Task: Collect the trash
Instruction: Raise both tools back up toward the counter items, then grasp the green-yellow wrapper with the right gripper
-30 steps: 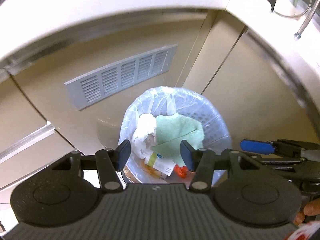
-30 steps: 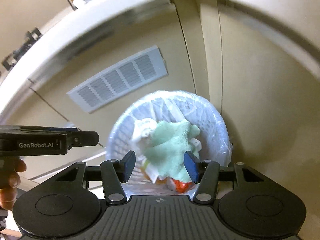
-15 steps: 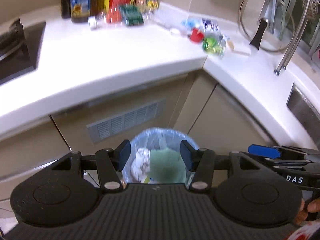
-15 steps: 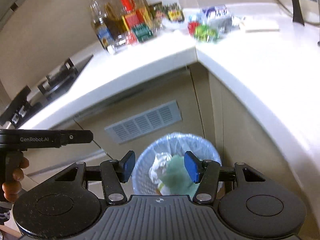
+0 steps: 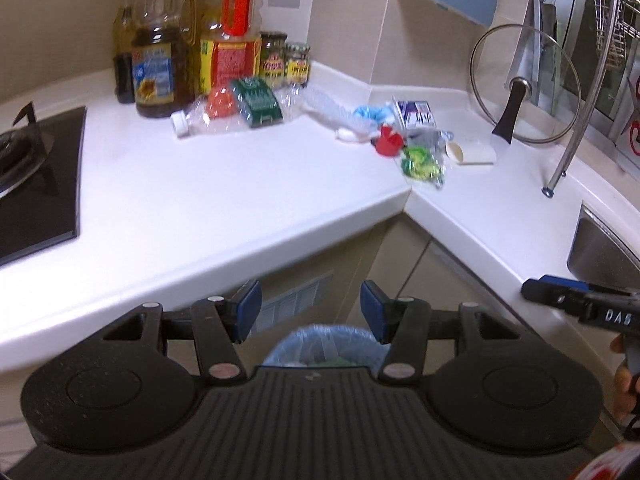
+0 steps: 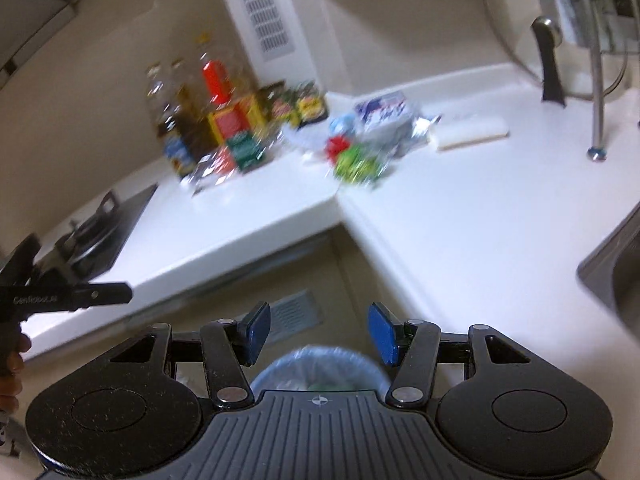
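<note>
Left wrist view, L to R:
- Far left: gas hob (image 5: 36,184), black.
- Upper left: oil/sauce bottles (image 5: 160,52), upright at wall.
- Upper centre: crushed clear bottle (image 5: 224,114) lying on white counter (image 5: 200,192); blue-white carton (image 5: 416,114), red cap (image 5: 388,142), green wrapper (image 5: 420,162) near the corner. Trash still to collect.
- Upper right: glass lid (image 5: 524,84) leaning.
- Bottom centre: left gripper (image 5: 311,312), pads apart, nothing between. Lined bin (image 5: 324,342) just below.
- Right edge: right gripper (image 6: 318,334), also released and empty.

Change: a sec ago both views sat over the bin; now counter fills frame. Judged: drop done, next pick is counter litter.
</note>
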### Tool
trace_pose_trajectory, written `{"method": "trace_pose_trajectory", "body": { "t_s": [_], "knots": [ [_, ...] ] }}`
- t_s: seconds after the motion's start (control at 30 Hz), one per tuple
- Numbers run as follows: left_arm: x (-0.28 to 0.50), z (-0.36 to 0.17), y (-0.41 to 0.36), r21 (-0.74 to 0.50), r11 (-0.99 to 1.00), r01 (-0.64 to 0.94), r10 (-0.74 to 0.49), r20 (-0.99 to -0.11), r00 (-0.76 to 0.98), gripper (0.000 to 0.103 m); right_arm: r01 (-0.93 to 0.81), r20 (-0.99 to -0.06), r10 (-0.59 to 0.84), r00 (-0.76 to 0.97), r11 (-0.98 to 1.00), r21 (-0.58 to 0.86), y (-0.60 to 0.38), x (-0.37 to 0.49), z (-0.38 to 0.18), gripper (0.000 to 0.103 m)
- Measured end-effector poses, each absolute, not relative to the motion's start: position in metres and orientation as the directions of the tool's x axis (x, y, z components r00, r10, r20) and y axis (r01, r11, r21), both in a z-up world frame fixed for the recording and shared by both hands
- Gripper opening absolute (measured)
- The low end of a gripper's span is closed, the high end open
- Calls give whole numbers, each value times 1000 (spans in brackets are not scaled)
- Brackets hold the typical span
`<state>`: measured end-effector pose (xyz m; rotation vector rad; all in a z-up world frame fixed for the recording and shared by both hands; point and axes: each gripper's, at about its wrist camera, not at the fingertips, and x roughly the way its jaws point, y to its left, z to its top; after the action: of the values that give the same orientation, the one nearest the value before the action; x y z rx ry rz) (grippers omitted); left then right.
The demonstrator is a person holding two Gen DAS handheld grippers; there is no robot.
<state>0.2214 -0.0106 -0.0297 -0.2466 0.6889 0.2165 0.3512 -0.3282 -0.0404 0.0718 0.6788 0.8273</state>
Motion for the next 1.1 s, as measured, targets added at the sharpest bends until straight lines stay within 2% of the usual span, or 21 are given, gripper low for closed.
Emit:
{"method": "trace_pose_trajectory", "body": {
  "t_s": [0.23,0.3,0.33,0.37,0.7,1.1],
  "knots": [
    [263,-21,21,-143,964,-226,91,-621,779,51,-614,-497,664,559,734,290,-313,395,-26,56],
    [275,-18,33,-137,967,-214,86,-614,784,51,-604,-491,651,579,747,278,-303,411,-23,64],
    [281,-17,38,-134,969,-207,83,-611,787,51,-599,-489,646,586,752,276,-298,419,-22,74],
    [288,-16,43,-132,971,-199,79,-607,790,51,-594,-484,643,593,755,276,-292,426,-21,76],
    [351,-20,74,-124,984,-128,30,-594,804,51,-573,-508,607,611,782,245,-221,486,-37,76],
    [404,-31,79,-138,990,-36,-55,-600,798,52,-516,-564,517,644,838,179,-175,518,-63,76]
  ]
}}
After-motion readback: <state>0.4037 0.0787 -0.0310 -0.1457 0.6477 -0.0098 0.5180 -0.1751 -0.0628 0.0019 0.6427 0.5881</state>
